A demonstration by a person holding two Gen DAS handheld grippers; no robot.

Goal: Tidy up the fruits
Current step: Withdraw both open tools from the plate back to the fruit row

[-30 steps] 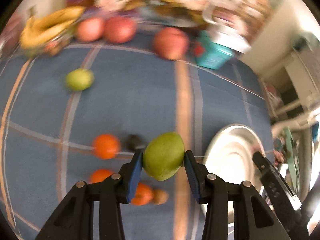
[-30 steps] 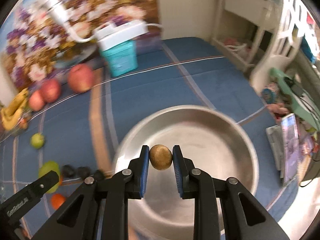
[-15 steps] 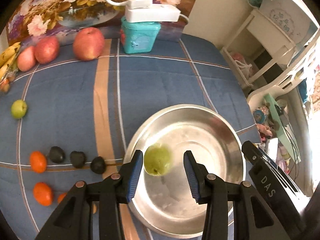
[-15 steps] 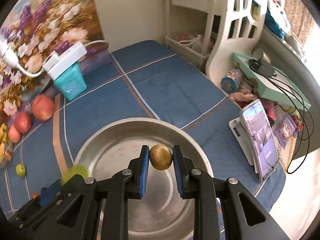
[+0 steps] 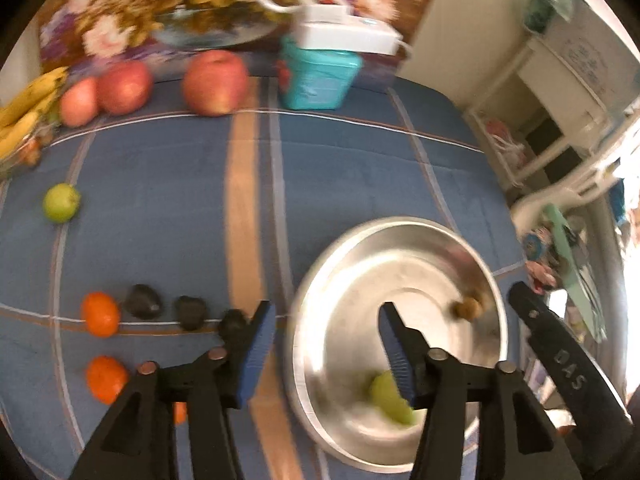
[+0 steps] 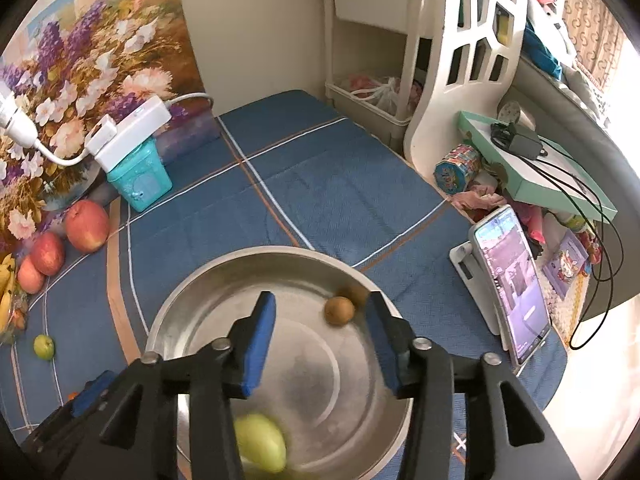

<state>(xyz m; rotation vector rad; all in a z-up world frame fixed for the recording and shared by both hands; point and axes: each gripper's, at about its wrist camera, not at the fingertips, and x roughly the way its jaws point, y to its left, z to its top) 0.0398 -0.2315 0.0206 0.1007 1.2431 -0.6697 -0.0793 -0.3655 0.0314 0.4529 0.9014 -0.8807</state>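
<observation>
The steel bowl on the blue cloth holds two fruits — a green one near its front wall and a small brown one against the far right wall. Above it the right gripper has its jaws opening, nothing between the pads. The left gripper (straddling the bowl's left rim) is opening too, empty; the green fruit lies below its right finger.

Left gripper: pointing steeply down, jaws opening, nothing between fingers. Right gripper: pointing steeply down, jaws opening, likewise empty.
</observation>
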